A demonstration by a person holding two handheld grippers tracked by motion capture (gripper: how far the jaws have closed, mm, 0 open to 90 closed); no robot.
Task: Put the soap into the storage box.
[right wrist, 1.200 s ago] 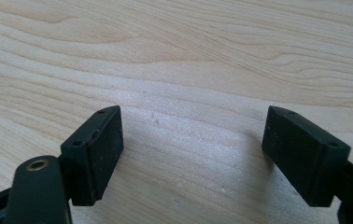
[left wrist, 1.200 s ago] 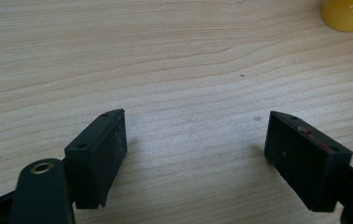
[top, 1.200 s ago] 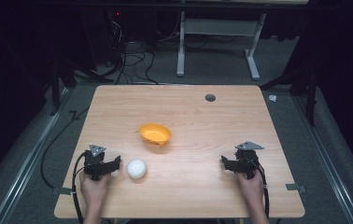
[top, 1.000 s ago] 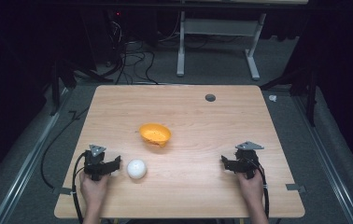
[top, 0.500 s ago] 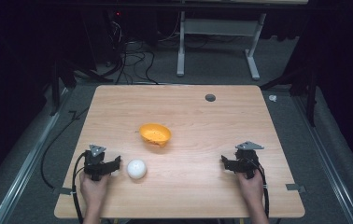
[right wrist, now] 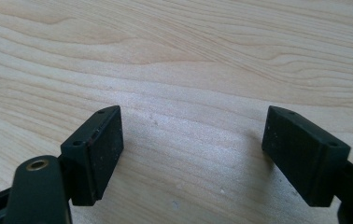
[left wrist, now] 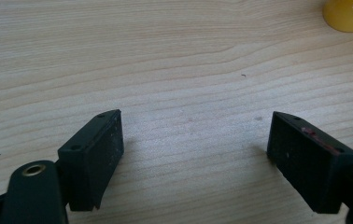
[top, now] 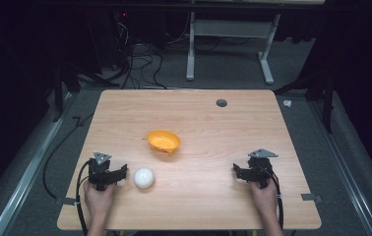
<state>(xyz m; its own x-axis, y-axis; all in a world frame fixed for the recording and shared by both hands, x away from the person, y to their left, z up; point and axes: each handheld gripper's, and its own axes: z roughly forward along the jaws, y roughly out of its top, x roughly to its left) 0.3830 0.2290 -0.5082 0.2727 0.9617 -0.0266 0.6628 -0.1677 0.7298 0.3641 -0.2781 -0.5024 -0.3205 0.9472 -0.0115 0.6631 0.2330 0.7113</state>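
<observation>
A white ball lies on the wooden table near its front left. Just left of the ball, my left gripper rests low over the wood, pointing toward it. Its jaws have just been opening and stand apart in the left gripper view, with bare table between them. An orange bowl sits tilted near the middle of the table, and its edge shows at the top right of the left gripper view. My right gripper is at the front right, open over bare wood.
A dark round hole marks the far right part of the tabletop. Beyond the far edge stand a white frame and loose cables on the floor. Metal rails run along both sides of the table.
</observation>
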